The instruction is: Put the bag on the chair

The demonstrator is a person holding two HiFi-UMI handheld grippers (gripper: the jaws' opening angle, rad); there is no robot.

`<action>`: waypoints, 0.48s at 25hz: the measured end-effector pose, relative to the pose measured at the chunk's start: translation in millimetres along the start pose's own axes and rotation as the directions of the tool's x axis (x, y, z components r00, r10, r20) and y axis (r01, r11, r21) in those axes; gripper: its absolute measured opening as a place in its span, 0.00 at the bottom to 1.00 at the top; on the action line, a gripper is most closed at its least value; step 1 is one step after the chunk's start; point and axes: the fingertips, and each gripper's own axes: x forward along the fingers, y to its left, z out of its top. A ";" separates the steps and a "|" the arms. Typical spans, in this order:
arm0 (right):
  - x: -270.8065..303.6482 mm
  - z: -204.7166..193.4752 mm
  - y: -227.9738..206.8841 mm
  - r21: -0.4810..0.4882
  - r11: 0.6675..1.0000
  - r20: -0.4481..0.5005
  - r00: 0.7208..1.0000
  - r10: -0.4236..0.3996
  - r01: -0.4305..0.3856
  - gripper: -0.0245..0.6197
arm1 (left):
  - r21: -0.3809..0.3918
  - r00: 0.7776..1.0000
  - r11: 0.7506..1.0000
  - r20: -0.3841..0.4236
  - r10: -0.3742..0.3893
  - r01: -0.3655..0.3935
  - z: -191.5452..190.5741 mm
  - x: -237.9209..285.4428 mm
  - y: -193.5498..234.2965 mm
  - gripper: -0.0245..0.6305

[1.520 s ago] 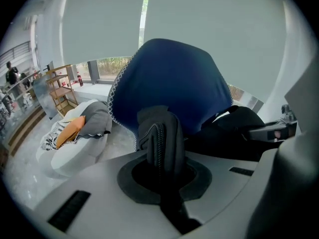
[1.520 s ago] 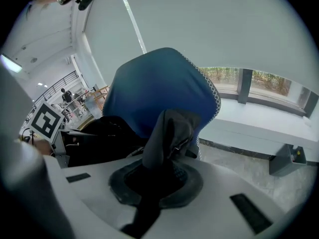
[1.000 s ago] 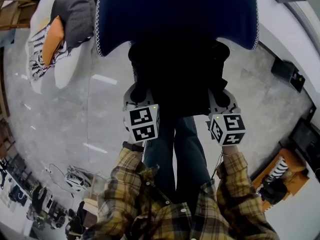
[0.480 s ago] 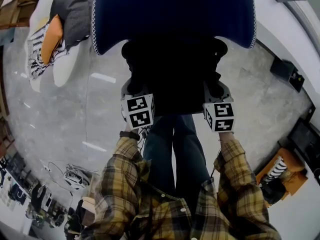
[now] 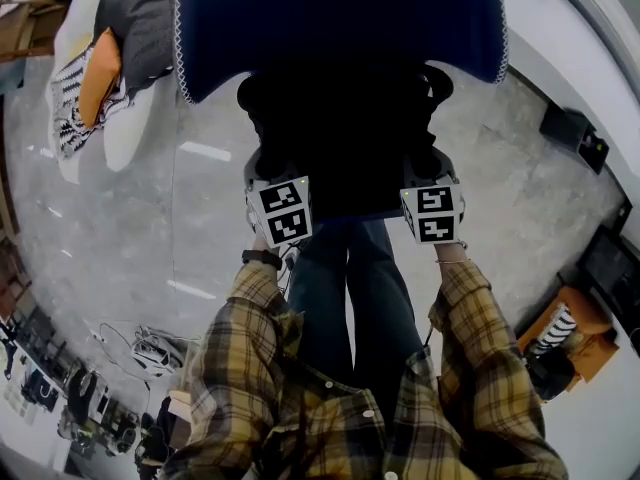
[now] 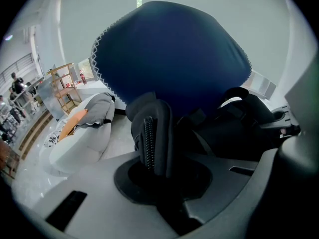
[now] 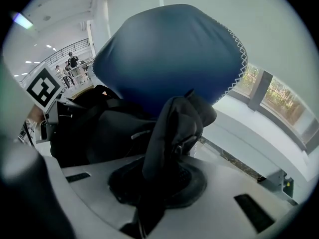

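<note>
A black bag (image 5: 345, 133) hangs between my two grippers, just in front of a dark blue chair (image 5: 340, 18) with white edge stitching. My left gripper (image 5: 268, 168) is shut on a folded, zippered edge of the bag (image 6: 152, 133) at its left side. At the right side my right gripper (image 5: 428, 166) is shut on a bunched strap or fold of the bag (image 7: 174, 128). In both gripper views the chair (image 6: 169, 59) (image 7: 169, 54) fills the space right behind the bag. The bag hides the chair's lower part.
A white beanbag seat (image 5: 120, 128) with grey and orange cushions lies at the far left. Cables and a power strip (image 5: 150, 353) lie on the grey floor at the lower left. A black box (image 5: 570, 133) and an orange shelf (image 5: 575, 333) stand at the right.
Both grippers have carried the bag forward and closer to the chair. The chair now sits nearer in the head view.
</note>
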 end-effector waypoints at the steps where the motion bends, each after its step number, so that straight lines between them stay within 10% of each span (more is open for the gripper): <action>1: 0.1 -0.3 0.4 0.003 1.000 0.000 1.000 -0.003 0.003 0.09 | -0.002 1.000 1.000 0.000 -0.002 0.002 -0.2 -0.2 -0.2 0.09; 12: -0.7 -8.4 -5.0 0.021 1.000 -0.045 0.999 0.008 -0.007 0.09 | 0.017 1.000 1.000 -0.010 0.001 -0.001 -2.3 -7.3 -4.1 0.11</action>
